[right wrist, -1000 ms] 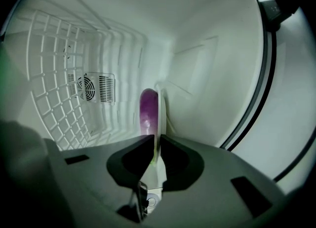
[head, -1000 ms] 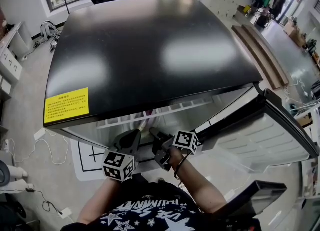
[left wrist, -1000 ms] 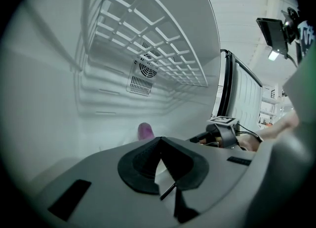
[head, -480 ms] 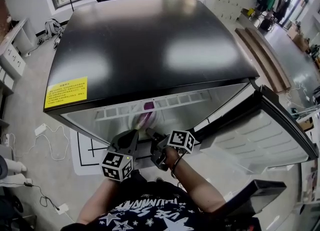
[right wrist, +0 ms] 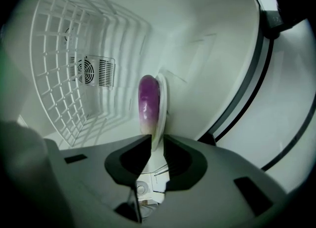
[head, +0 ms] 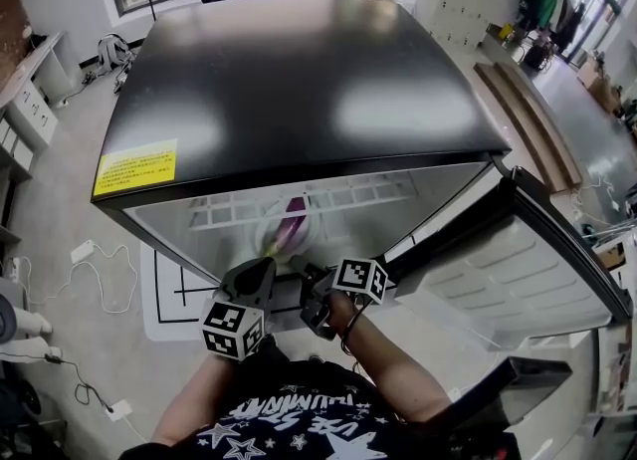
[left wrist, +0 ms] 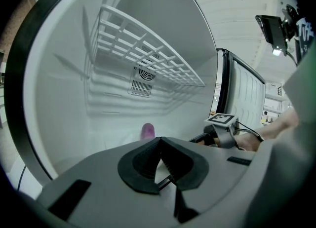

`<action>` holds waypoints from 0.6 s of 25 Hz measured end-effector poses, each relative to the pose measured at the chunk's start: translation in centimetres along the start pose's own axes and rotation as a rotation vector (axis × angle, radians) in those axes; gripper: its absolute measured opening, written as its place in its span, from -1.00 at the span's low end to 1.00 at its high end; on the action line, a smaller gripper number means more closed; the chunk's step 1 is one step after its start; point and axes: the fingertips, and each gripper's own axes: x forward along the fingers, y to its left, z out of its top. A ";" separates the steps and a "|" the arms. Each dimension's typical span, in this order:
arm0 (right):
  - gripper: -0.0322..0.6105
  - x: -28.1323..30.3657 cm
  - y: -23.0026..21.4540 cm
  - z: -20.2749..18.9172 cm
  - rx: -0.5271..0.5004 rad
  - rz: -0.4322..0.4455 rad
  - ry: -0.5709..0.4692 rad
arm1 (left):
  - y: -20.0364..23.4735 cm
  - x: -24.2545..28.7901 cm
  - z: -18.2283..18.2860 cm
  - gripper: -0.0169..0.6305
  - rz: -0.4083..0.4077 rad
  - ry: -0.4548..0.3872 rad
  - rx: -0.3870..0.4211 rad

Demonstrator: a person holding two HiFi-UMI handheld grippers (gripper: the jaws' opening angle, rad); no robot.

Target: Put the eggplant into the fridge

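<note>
Since a second ago the white plate (right wrist: 161, 108) and eggplant (right wrist: 148, 101) have gone further in; I see more of both from the head view. Fridge (head: 299, 90) has a black top, and its door (head: 518, 269) is swung open on the right. Wire shelf (right wrist: 59, 74) sits above the load. Right tongs (right wrist: 154, 143) are clamped on the plate rim, and the purple eggplant lies on the plate, inside the cavity below the shelf. I can't tell if the plate touches the fridge floor. Left tongs (left wrist: 161, 140) are pinched together with nothing between them, just beside the right ones at the opening.
</note>
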 end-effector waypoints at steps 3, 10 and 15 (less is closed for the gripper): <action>-0.72 0.1 0.2 0.0 0.006 0.010 0.004 | -0.1 -0.2 -0.1 -0.92 0.007 0.000 0.000; -0.72 0.8 0.4 -0.1 0.005 0.026 0.025 | 0.3 -0.7 -0.3 -0.92 0.029 -0.003 -0.004; -0.72 0.7 0.7 0.1 0.001 0.031 0.017 | 0.5 -0.8 0.1 -0.92 0.040 -0.011 -0.003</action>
